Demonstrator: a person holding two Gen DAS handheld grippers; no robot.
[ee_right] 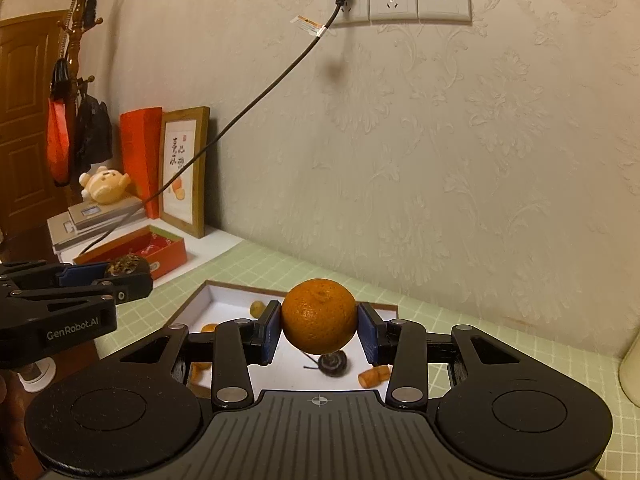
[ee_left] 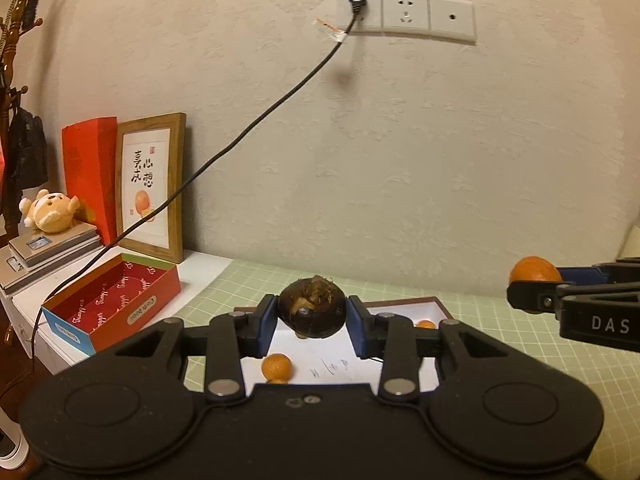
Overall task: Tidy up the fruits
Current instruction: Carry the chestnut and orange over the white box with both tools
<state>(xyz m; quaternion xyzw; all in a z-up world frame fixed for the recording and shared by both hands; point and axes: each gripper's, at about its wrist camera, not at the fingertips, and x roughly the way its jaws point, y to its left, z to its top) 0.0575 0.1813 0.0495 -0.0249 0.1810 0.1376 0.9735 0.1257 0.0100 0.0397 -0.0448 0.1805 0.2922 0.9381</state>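
Note:
My left gripper (ee_left: 313, 318) is shut on a dark brown water chestnut (ee_left: 313, 307) and holds it above a shallow white tray (ee_left: 404, 307) with a brown rim. My right gripper (ee_right: 319, 330) is shut on an orange (ee_right: 319, 316) above the same tray (ee_right: 208, 294). The orange also shows at the right of the left wrist view (ee_left: 534, 270); the chestnut shows at the left of the right wrist view (ee_right: 126, 266). In the tray lie small orange fruits (ee_left: 276, 367) (ee_right: 374, 376) and another dark chestnut (ee_right: 333, 362).
An open red box (ee_left: 116, 300) stands left of the tray on a white surface. Behind it are a framed picture (ee_left: 150, 188), a red bag (ee_left: 90, 176), a plush toy (ee_left: 50, 210) on a scale, and a black cable (ee_left: 240, 140) running to the wall socket. A green grid mat (ee_left: 500, 344) covers the table.

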